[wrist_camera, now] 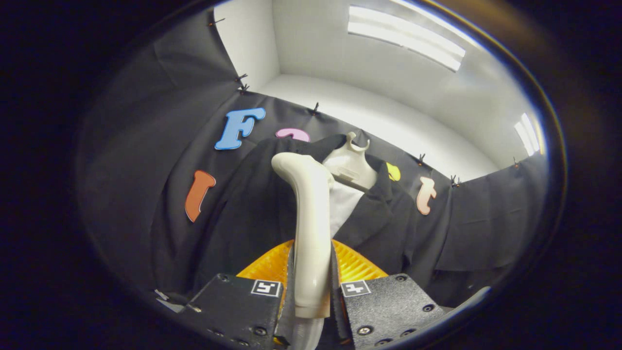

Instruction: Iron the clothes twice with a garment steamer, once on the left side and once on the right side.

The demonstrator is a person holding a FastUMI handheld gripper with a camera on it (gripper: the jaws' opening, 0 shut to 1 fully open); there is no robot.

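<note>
Cream, smooth, glossy plastic garment steamer handle (311,228) sits clamped between the two fingers of the gripper (312,296), whose finger blocks show a rough, matt, grainy surface with shiny metal screw heads and a small paper-like printed marker on each. Black matt woven-cloth jacket (243,214) hangs over a white smooth cloth shirt (342,206) on a pale, semi-gloss plastic hanger form (351,165). Orange ribbed translucent plastic piece (265,267) behind the fingers looks glossy; the booth wall cloth is matt and creased.

the gripper (311,291) clamped the cream steamer handle (311,228) between both fingers, its head up against the dark jacket (384,218).
</note>
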